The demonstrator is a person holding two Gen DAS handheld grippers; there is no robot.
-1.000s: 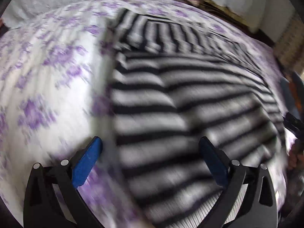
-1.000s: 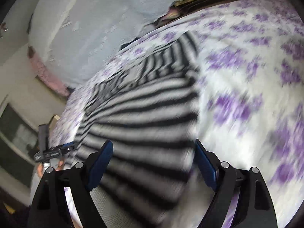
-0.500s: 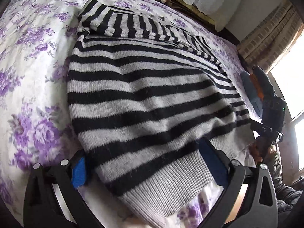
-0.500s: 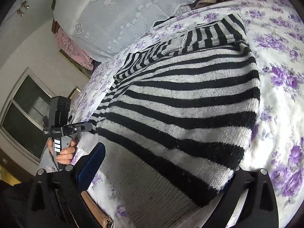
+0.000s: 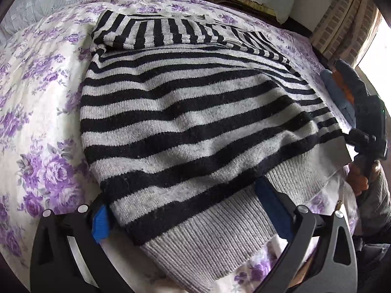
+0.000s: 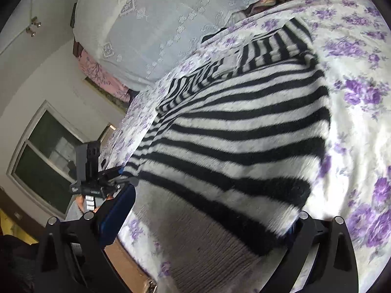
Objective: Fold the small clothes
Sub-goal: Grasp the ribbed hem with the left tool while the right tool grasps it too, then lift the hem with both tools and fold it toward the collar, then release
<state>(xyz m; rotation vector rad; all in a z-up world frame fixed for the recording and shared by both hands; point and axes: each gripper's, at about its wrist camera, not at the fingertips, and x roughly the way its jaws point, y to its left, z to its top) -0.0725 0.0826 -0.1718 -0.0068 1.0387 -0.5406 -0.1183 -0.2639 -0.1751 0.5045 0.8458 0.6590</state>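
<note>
**A:** Where is the garment for you right now?

**B:** Your striped sweater (image 5: pixel 190 112) lies spread on the floral bedsheet (image 5: pixel 36 102), filling the middle of the left wrist view. Its grey ribbed hem (image 5: pixel 210 239) sits at 6 o'clock, nearest your tools, and a folded sleeve (image 5: pixel 156 33) lies across the top at 12 o'clock.

**A:** And your left gripper?

**B:** Your left gripper (image 5: pixel 188 210) has its jaws spread wide, one at each side of the hem's left corner. The blue pad (image 5: pixel 100 224) at 7 o'clock sits tucked at the sweater's edge; the other pad lies on top of the ribbing at 5 o'clock. Nothing is pinched.

**A:** The right one?

**B:** Your right gripper (image 6: pixel 207 222) also stands wide apart. Its left finger (image 6: pixel 117 210) at 8 o'clock lies just beside the hem, over the sheet; the other finger at 4 o'clock is mostly hidden under the sweater's striped edge. No cloth is clamped there either.

**A:** Anything else around you?

**B:** In the right wrist view, your left gripper shows at 9 o'clock, beyond the hem, with a window (image 6: pixel 41 161) behind it. A lace-covered pile of bedding (image 6: pixel 171 19) rises at 12 o'clock past the sweater.
</note>
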